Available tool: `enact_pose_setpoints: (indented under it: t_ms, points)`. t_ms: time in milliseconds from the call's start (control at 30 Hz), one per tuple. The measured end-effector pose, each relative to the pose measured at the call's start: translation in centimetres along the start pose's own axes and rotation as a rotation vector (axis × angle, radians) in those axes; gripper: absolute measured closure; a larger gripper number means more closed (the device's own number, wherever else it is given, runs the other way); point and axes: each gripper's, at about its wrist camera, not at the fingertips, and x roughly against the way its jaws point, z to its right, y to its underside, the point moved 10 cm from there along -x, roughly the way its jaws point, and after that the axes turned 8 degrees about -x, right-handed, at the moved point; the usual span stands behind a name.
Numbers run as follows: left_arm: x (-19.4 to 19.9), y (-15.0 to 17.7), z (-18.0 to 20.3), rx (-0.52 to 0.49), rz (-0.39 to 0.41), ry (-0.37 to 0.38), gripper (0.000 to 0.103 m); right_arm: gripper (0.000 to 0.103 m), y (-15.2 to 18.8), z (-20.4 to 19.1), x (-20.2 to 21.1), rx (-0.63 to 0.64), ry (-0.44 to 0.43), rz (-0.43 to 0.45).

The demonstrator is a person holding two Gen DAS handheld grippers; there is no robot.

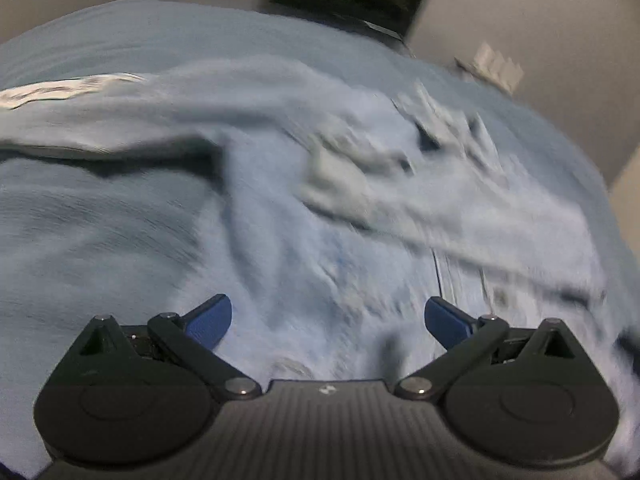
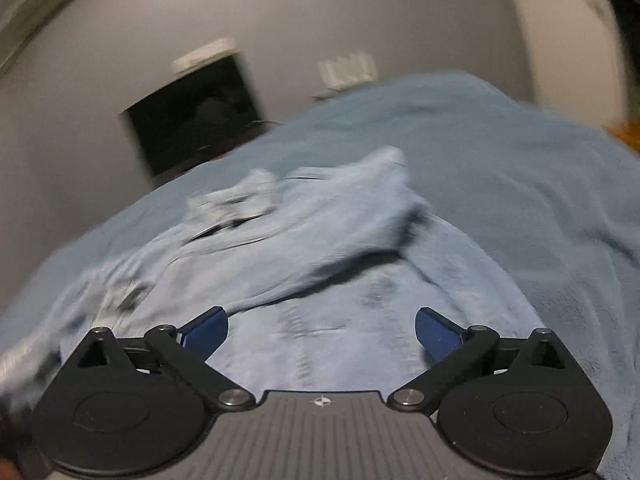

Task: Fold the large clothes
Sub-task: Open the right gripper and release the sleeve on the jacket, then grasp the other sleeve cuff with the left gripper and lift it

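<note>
Two grippers, both w/ jaws spread wide and nothing between the blue pads; left gripper (image 1: 328, 320) and right gripper (image 2: 322, 330) each hang above a pale blue shirt (image 2: 320, 248), touching no cloth as far as the blurred views show. Shirt lies spread on a blue blanket (image 2: 520, 168) covering the whole work surface; one sleeve (image 2: 340, 216) lies folded across the body in the right wrist view; collar area (image 1: 440, 136) shows crumpled toward the far side in the left wrist view. Background: grey wall, dark box-like object (image 2: 192, 120), white strip of sockets (image 2: 348, 68); both too smeared for detail.

Step in hand, judged: one fold appears laid and released, next grasp not yet begun. To do it well: pick the grasp pts at matching spots on opposite edges, e.g. hem corners or shoulder seams; pinch through one layer set only, so the folded sleeve is not dragged out; lift both sides together, carry level, lay down w/out tugging; flatten wrinkles near the collar before the next fold, since creases set under added layers. Risk: fuzzy blanket may get pinched along w/ the shirt edge; approach shallow, check pads hold shirt cloth alone.
</note>
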Motion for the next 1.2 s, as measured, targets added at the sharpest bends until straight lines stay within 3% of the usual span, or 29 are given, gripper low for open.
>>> enact_pose_setpoints:
  t_ms: [100,233,333,467,600,667,967,1200]
  points:
    - [2.2,-2.7,-3.8,0.112,0.066,-0.006,0.000,0.001,0.2,-3.7,0.7,0.238,-0.041,0.056]
    - [4.5,-5.3,-11.0,0.239,0.165,-0.089,0.000,0.001,0.8,-6.7,1.3,0.432,-0.068,0.093]
    - [4.7,-5.5,-16.7,0.285,0.207,-0.225,0.000,0.001,2.1,-7.7,0.7,0.497,-0.080,0.070]
    - [5.1,-5.1,-23.3,0.435,0.295,-0.310,0.017,0.001,4.4,-8.6,0.6,0.549,-0.091,0.026]
    - [5.1,-5.3,-28.4,0.537,0.370,-0.319,0.047,0.001,5.9,-9.2,-0.6,0.586,-0.104,-0.019]
    - [5.0,-5.4,-30.4,0.571,0.417,-0.301,0.057,0.002,6.3,-9.2,-1.2,0.586,-0.106,-0.044]
    - [4.0,-3.9,-37.8,0.852,0.577,-0.157,0.080,0.004,7.6,-8.9,-3.0,0.562,-0.110,-0.122]
    - [4.7,-6.3,-38.1,0.758,0.629,-0.214,0.099,0.004,7.9,-8.9,-3.5,0.563,-0.116,-0.135]
